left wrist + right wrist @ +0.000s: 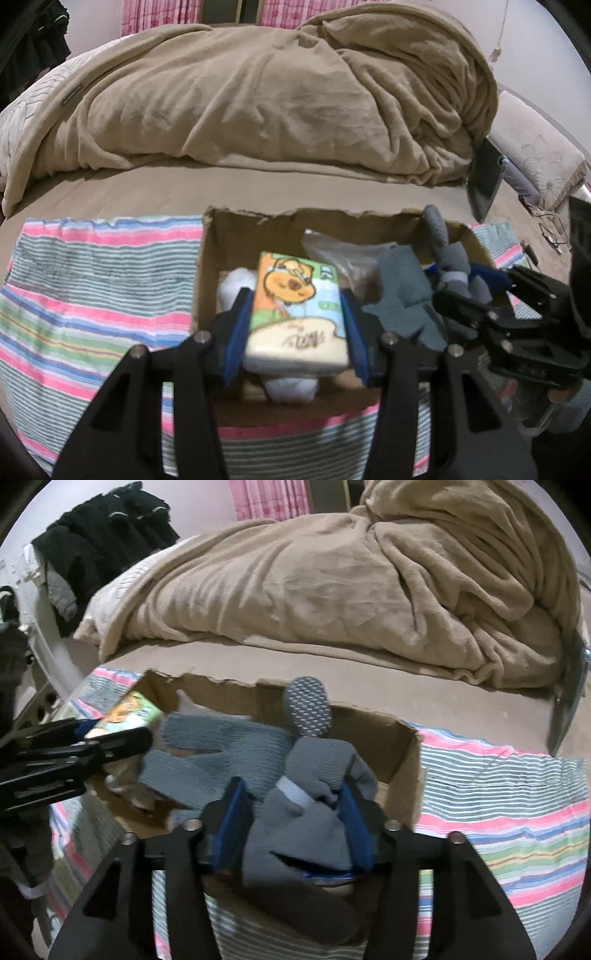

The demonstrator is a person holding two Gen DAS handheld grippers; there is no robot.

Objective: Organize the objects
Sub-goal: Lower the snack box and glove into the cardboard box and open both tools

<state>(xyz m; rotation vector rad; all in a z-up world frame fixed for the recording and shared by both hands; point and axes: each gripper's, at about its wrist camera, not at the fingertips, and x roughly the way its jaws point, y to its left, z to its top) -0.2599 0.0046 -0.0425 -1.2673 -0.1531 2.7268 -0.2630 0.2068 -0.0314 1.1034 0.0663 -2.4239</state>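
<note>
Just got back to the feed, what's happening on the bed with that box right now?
Both grippers are working over the open cardboard box on the striped cloth. The left gripper is shut on a cartoon-printed tissue pack, held above the box. The right gripper is shut on a bundle of grey socks. A grey knit glove already lies inside.

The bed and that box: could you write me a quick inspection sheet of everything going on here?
Surface: striped cloth spread on the bed.
Job's things: cardboard box; tissue pack; grey socks; grey glove in the box.
Clutter: white bundle and clear bag in the box.
Grippers: left gripper grips the tissue pack; right gripper grips the socks.
Cables: black cord at the right.
Surroundings: tan blanket, tablet, dark clothes.
</note>
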